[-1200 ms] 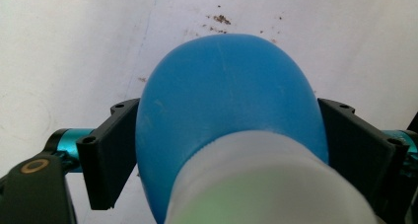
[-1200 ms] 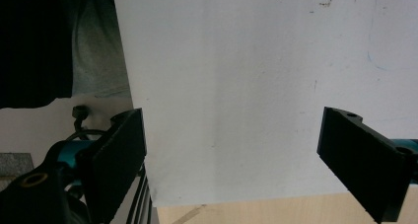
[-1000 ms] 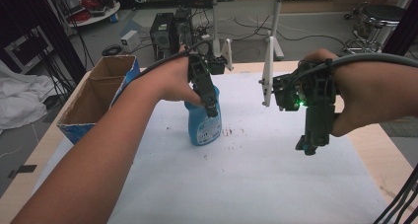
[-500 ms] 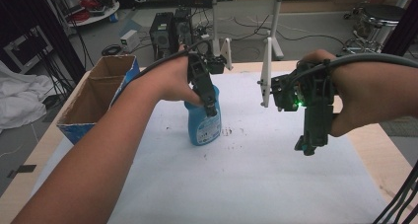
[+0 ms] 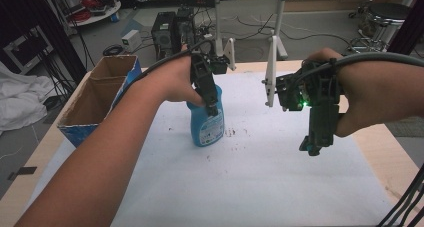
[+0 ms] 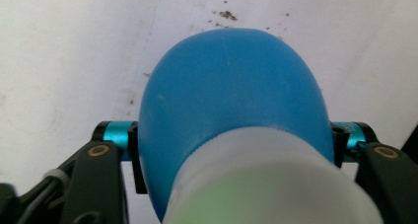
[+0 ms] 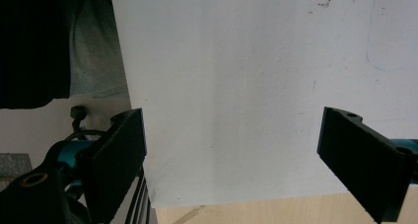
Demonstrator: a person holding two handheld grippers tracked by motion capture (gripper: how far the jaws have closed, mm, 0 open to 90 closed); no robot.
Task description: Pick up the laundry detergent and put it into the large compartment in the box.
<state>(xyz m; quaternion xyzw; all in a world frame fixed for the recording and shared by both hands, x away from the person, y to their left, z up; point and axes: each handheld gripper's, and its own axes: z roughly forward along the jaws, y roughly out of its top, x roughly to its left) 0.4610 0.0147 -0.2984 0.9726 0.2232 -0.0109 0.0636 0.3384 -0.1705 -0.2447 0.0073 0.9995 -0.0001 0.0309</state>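
My right gripper (image 5: 314,146) hangs nearest me at about four o'clock on the white sheet (image 5: 280,187), jaws spread wide with nothing but bare paper between them in its own view, and it has hardly moved over the last second. Further out, toward the sheet's centre, my left gripper (image 5: 212,107) stays clamped on the blue spray bottle (image 5: 206,122), one jaw on each flank of its shoulder. What has changed is small: the bottle has kept its spot and stands upright, and I judge the hold settled, ready for a lift or a squeeze. The bottle is bright blue plastic with a pale label on its front and a white collar (image 6: 266,184). Dark specks (image 5: 231,132) dot the paper just beside it at three o'clock. Beyond, at ten o'clock, sits an open cardboard box (image 5: 95,94).
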